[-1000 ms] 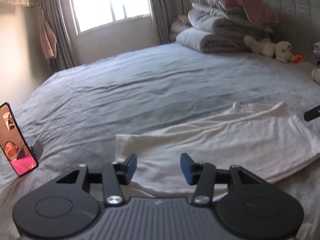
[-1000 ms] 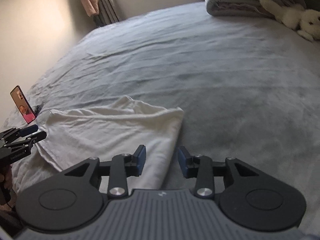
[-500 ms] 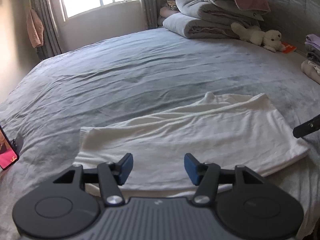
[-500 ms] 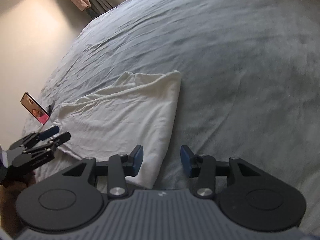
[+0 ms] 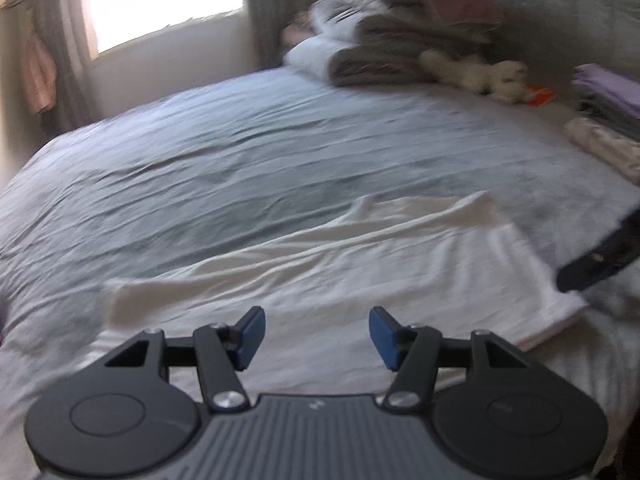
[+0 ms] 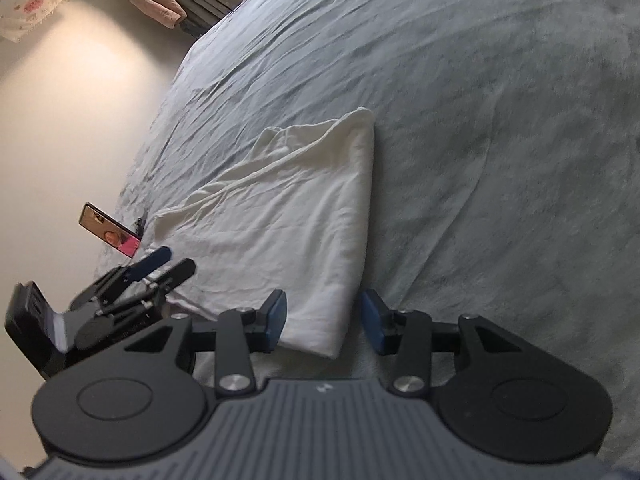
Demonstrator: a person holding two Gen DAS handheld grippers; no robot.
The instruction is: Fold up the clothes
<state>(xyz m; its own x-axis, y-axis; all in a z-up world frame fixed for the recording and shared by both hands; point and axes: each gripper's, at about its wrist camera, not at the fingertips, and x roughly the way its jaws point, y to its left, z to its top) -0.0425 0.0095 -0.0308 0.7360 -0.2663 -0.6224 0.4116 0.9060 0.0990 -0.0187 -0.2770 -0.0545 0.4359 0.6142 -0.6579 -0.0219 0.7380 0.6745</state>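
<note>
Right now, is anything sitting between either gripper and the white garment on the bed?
Nothing visible does. The left gripper and right gripper both hang open over the near edge of the white garment, with only bare grey bedsheet around it. The phone stands off beyond the garment's far left corner.

Both tools nearer the garment
</note>
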